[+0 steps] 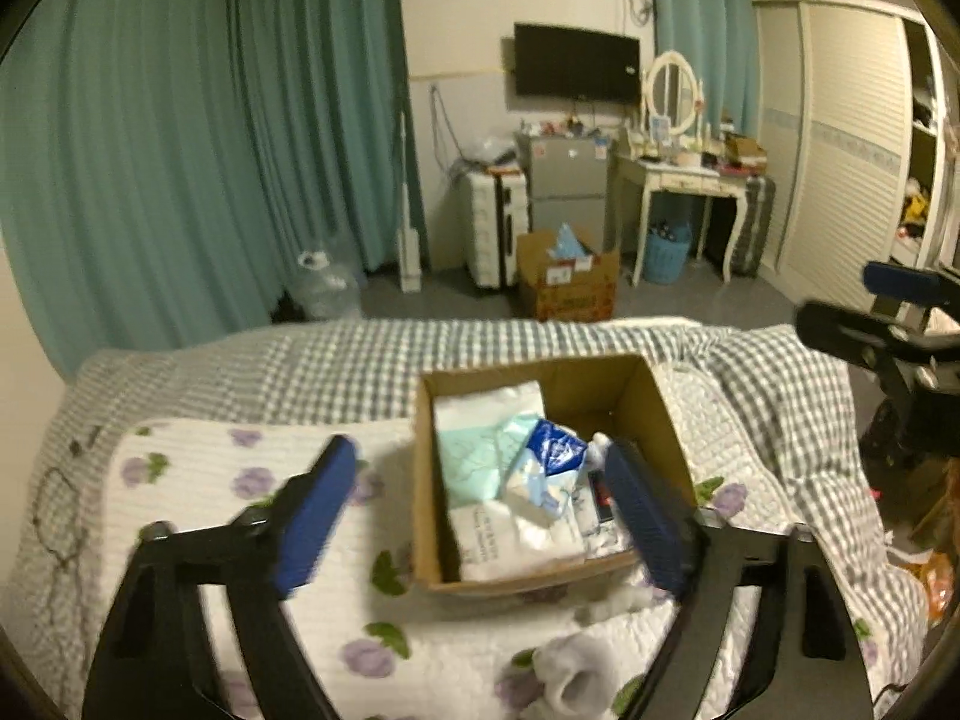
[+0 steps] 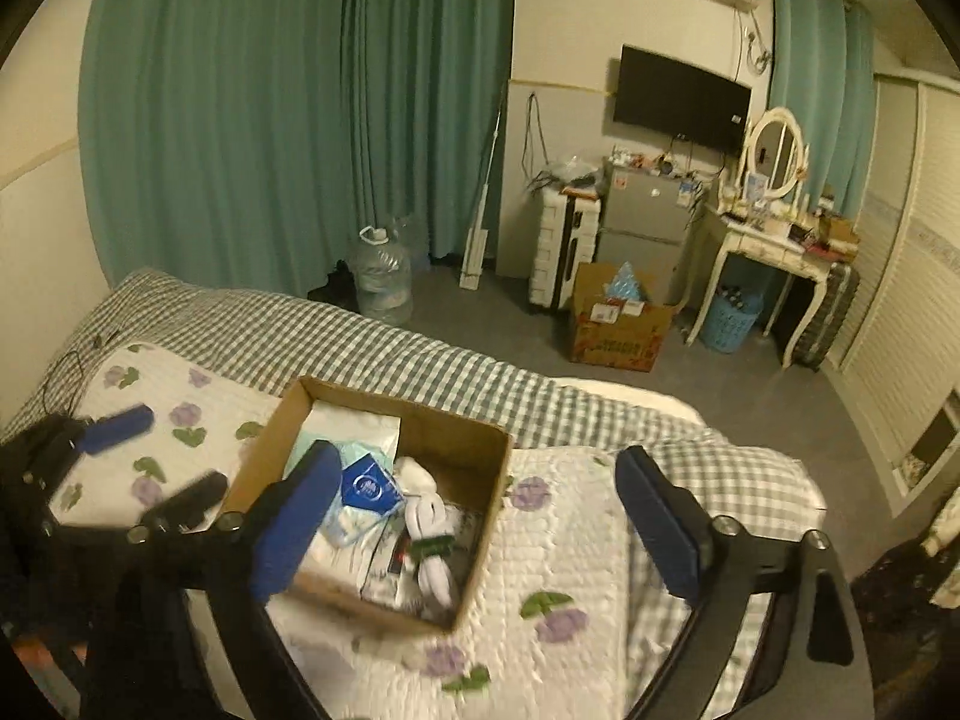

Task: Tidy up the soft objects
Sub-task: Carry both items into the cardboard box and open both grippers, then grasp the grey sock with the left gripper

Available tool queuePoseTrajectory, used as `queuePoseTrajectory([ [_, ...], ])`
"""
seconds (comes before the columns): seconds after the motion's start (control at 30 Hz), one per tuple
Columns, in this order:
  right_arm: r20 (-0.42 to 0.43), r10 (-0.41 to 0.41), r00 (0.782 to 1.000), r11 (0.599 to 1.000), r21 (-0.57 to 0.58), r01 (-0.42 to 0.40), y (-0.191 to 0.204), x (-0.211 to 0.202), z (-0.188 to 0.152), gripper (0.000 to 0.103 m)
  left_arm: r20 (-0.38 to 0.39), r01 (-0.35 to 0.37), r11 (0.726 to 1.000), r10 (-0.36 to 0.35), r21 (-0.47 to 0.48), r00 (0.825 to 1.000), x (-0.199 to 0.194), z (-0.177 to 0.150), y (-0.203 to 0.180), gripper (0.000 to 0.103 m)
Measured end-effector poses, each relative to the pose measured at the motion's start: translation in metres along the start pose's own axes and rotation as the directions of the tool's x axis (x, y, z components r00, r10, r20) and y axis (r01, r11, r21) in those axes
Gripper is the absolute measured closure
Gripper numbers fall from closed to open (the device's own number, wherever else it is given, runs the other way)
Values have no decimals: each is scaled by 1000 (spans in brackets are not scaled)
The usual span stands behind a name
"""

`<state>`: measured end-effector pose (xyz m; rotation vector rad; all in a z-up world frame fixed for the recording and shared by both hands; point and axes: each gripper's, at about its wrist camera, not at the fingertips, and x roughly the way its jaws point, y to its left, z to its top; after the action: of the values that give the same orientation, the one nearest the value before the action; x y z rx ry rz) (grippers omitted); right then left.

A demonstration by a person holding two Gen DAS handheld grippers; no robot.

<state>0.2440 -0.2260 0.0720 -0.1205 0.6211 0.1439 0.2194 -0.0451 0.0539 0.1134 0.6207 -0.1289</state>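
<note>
- A cardboard box [image 1: 606, 387] sits open on the floral quilt [image 1: 198, 480] of the bed, holding soft packs: white and mint packets [image 1: 480, 456], a blue pouch [image 1: 555, 450] and rolled white socks [image 2: 429, 525].
- Another white sock [image 1: 567, 675] lies on the quilt just in front of the box.
- The left tongs [image 1: 480, 516] hang spread above the box, gripping nothing.
- The right tongs [image 2: 474, 531] are spread too, empty, over the box's right side.
- A checked blanket [image 2: 390, 342] lies beyond the box.
</note>
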Motion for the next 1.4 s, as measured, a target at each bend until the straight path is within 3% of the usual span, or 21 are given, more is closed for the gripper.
queuePoseTrajectory([
  [0.1, -1, -39, 999, 998, -55, 39, 8, -37, -1, 3, 51, -5, 1000, 5, 9, 999, -34, 1, 5, 6],
  [0.23, 77, -98, 992, 986, -127, 107, 23, -92, -11, 0, 84, -18, 1000, 18, 6, 996, -69, -6, 11, 3],
  [0.5, 115, -48, 992, 988, -142, 64, 43, -137, -43, 0, 96, -24, 998, 30, -61, 995, -87, -41, 12, 0],
  [0.7, 71, -9, 997, 993, -117, 17, 44, -113, -73, 0, 43, -48, 993, 53, -107, 998, -60, -81, 4, 0],
  [0.83, 16, 5, 1000, 992, -126, -3, 42, -79, -95, 0, -8, -68, 994, 68, -90, 998, -30, -103, -10, 0],
  [1.17, -101, 22, 995, 990, -136, -36, 30, -3, -136, 0, -136, -43, 993, 28, -107, 990, 28, -148, -34, 0],
  [1.4, -169, -6, 986, 988, -152, -20, 21, 36, -158, 0, -236, 21, 995, -43, -97, 971, 67, -178, -49, 1],
])
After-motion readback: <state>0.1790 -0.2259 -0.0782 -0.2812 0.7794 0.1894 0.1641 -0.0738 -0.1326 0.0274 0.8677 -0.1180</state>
